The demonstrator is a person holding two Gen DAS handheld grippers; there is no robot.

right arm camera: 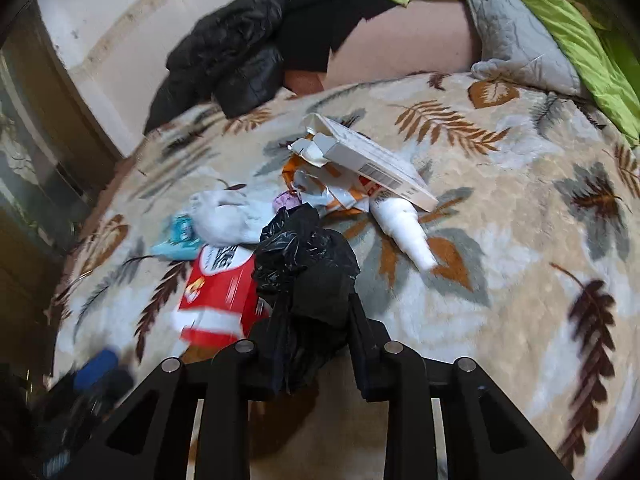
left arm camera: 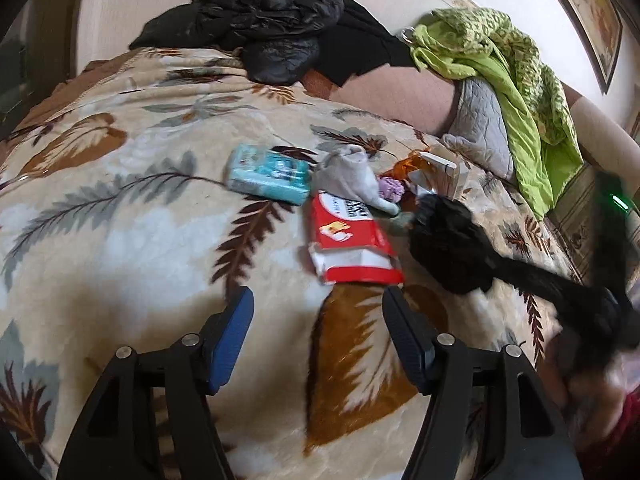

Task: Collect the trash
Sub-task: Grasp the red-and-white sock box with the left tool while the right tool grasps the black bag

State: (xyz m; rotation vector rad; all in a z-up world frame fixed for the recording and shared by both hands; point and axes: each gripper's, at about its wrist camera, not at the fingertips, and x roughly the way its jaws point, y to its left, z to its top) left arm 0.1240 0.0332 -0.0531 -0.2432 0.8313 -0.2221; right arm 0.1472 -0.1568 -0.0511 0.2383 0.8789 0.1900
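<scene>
Trash pile (right arm camera: 320, 184) uncollected, mid-bed (right arm camera: 520, 320). Black bag (right arm camera: 308, 272) pinched in right gripper (right arm camera: 316, 320), unopened. Left gripper (left arm camera: 318, 312) spread, empty. Nothing bagged yet.

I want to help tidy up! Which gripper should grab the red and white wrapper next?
The left gripper. Its jaws are open and empty, with the red and white wrapper lying just ahead on the blanket. The right gripper is already shut on the black bag.
</scene>
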